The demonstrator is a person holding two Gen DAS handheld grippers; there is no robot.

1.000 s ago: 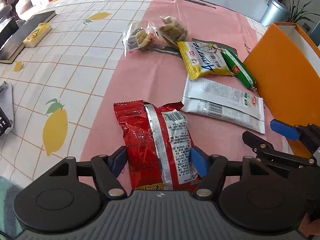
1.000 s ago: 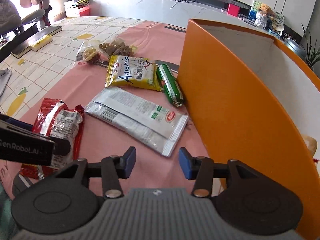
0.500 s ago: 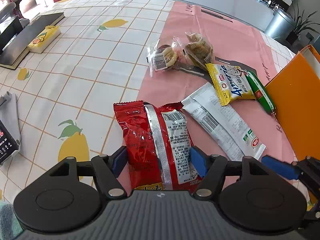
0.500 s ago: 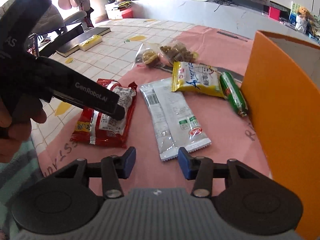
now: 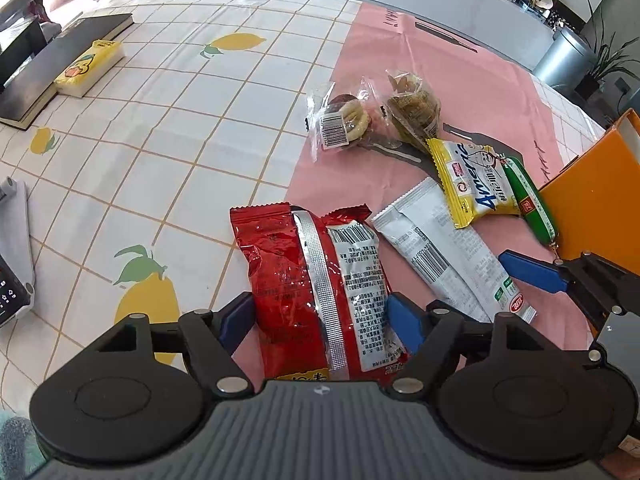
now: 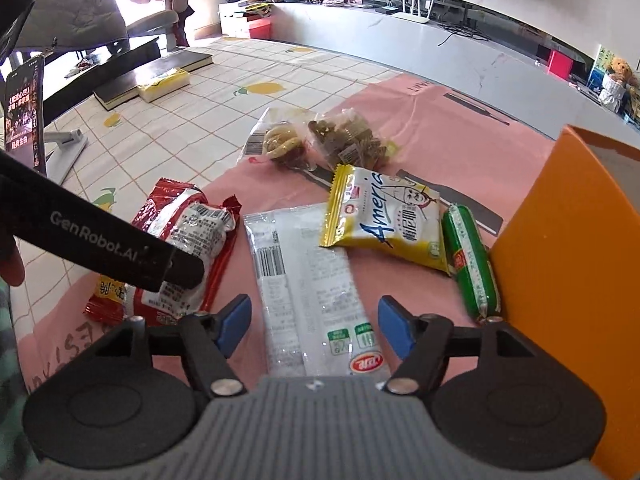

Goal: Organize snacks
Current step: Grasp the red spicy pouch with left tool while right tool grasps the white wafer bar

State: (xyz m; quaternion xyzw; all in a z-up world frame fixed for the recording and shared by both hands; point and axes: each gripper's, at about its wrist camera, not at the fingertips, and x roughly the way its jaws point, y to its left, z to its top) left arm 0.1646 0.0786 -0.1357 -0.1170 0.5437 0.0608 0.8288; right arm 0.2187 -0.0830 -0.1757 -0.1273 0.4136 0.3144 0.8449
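A red snack bag (image 5: 316,276) lies on the pink mat, and my left gripper (image 5: 320,320) is open with its blue pads on either side of the bag's near end. The bag also shows in the right wrist view (image 6: 176,252). A long white packet (image 6: 308,284) lies between the open fingers of my right gripper (image 6: 314,324); it also shows in the left wrist view (image 5: 448,248). Beyond lie a yellow packet (image 6: 384,220), a green sausage (image 6: 472,260) and two clear bags of biscuits (image 6: 316,140). An orange box (image 6: 568,264) stands at the right.
A black book (image 5: 52,64) and a yellow pack (image 5: 88,68) lie at the far left of the lemon-print tablecloth. A phone on a stand (image 6: 24,112) is at the left edge. A grey bin (image 5: 564,56) and a plant stand beyond the table.
My right gripper has swung left and now straddles the white packet. My left gripper stays around the red bag while its view has turned left, away from the orange box.
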